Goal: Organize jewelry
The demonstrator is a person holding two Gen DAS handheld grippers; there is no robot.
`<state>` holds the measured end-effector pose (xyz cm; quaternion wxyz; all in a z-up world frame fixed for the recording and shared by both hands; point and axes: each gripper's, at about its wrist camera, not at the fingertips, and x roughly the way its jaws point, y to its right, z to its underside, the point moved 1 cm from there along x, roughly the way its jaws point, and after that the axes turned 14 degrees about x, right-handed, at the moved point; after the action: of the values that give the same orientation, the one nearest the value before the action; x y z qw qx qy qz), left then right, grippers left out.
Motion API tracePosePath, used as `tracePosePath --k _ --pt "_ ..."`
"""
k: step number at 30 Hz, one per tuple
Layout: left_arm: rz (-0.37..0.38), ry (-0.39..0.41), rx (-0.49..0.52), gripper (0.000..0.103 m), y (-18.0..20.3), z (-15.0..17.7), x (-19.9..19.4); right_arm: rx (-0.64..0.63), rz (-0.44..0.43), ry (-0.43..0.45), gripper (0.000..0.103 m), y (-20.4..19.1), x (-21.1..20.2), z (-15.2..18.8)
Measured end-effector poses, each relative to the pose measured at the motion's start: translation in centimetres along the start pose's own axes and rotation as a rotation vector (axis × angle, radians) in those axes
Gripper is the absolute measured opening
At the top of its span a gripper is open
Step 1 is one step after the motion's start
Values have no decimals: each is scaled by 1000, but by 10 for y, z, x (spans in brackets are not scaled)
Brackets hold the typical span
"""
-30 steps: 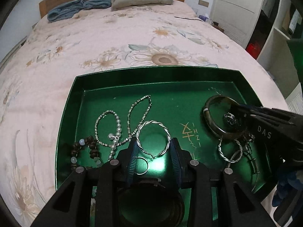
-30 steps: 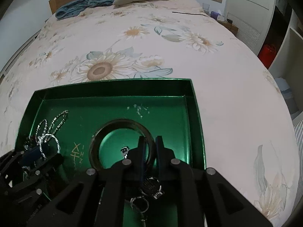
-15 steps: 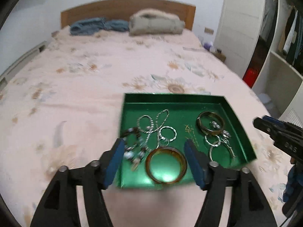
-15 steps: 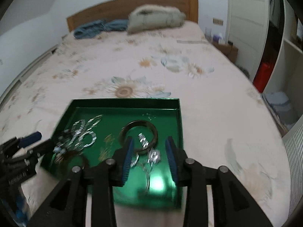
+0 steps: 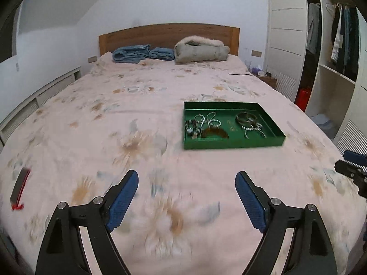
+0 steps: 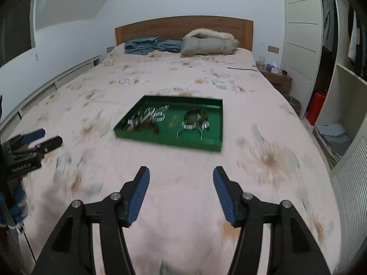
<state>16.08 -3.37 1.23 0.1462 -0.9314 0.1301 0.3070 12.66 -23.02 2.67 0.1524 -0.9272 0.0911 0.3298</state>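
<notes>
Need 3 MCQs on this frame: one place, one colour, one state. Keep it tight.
1. Where does the green rectangular jewelry tray sit?
A) floral bedspread B) wooden nightstand C) wardrobe shelf
2. What colour are the pads on the left gripper?
A) red B) blue C) yellow
3. How do the right gripper and the left stand?
A) both shut B) one clamps a bangle C) both open, empty

Key: 1 A, floral bedspread surrounds the tray; 2 B, blue ribbed pads show; 3 C, wide gaps, nothing between the fingers.
</notes>
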Motion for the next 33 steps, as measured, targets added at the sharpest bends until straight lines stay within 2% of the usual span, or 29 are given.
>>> tracePosePath --k 4,9,14,29,33 --pt "-27 26 19 91 10 25 -37 -14 28 2 59 0 -36 44" --pt "-37 63 37 97 24 50 -77 -30 63 18 61 0 -65 77" --pt "-48 79 58 100 35 66 -100 -28 77 34 61 -1 -87 101" --pt "-54 89 91 102 56 85 -120 -25 106 75 62 -2 -105 126" --pt "-53 79 97 102 61 88 -119 -10 115 86 67 4 -105 130"
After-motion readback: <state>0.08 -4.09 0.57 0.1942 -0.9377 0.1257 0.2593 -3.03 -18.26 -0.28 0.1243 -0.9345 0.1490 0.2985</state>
